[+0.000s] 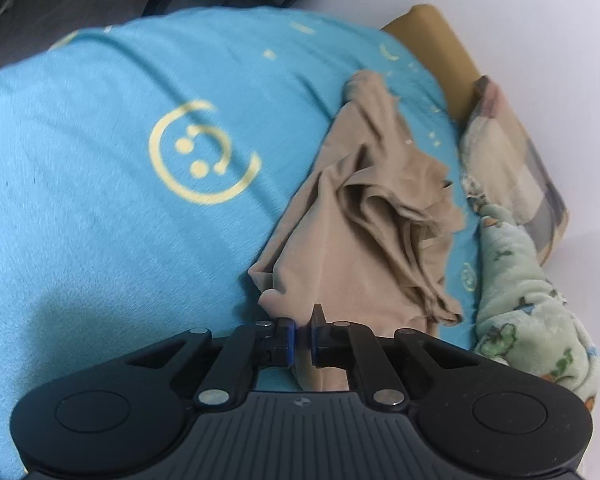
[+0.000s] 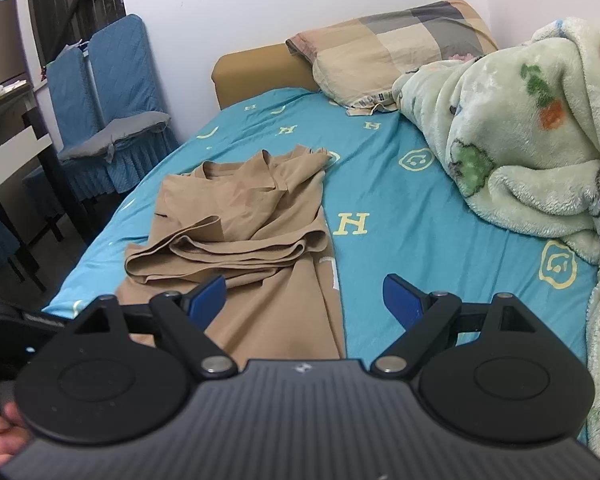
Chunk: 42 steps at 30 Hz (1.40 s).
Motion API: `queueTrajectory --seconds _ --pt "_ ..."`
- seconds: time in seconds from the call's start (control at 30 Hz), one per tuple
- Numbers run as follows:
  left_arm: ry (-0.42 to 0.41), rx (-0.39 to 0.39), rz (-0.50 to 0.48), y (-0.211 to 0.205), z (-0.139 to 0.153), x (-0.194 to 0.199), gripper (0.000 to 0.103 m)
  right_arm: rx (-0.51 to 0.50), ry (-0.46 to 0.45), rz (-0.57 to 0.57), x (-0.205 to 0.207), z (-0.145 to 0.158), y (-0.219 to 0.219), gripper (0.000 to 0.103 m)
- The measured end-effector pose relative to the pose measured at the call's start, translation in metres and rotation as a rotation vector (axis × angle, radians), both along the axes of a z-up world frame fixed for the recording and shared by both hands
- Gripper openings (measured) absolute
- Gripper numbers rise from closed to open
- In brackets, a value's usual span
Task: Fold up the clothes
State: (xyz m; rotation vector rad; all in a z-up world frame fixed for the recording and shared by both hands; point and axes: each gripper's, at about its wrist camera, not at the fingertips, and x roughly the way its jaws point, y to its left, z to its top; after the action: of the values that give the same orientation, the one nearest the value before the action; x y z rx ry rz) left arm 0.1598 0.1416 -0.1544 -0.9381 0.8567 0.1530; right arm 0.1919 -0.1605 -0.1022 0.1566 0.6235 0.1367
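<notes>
A tan garment lies crumpled on the blue bedsheet. My left gripper is shut on the near edge of this garment, and the cloth runs down between its blue pads. In the right wrist view the same tan garment is spread lengthwise on the sheet, with folded layers bunched across its middle. My right gripper hovers open above the garment's near end, its left finger over the cloth and its right finger over bare sheet. Nothing is between its fingers.
A green fleece blanket is heaped on the bed's right side, beside a checked pillow at the tan headboard. Blue-covered chairs and a table stand left of the bed. A hand shows at the lower left.
</notes>
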Motion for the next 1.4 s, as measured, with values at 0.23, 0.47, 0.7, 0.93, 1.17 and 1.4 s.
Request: queueTrajectory --seconds 0.23,0.47,0.7,0.93,1.17,1.4 --pt "-0.026 -0.001 -0.004 0.004 0.007 -0.007 0.007 0.047 0.083 0.035 0.006 -0.013 0.006 0.087" --pt "-0.021 -0.018 0.005 0.009 0.008 -0.011 0.007 0.141 0.181 0.057 0.012 -0.029 0.007 0.087" --pt "-0.02 -0.03 0.008 0.012 0.007 -0.012 0.007 0.238 0.245 0.06 0.015 -0.038 0.002 0.087" --pt "-0.02 -0.029 0.006 0.012 0.006 -0.012 0.007 0.234 0.268 0.049 0.017 -0.044 0.002 0.087" --pt "-0.015 -0.034 0.007 0.012 0.005 -0.01 0.007 0.347 0.315 0.055 0.02 -0.05 -0.003 0.087" --pt "-0.012 -0.041 0.009 0.013 0.004 -0.01 0.007 0.484 0.364 0.069 0.022 -0.057 -0.009 0.087"
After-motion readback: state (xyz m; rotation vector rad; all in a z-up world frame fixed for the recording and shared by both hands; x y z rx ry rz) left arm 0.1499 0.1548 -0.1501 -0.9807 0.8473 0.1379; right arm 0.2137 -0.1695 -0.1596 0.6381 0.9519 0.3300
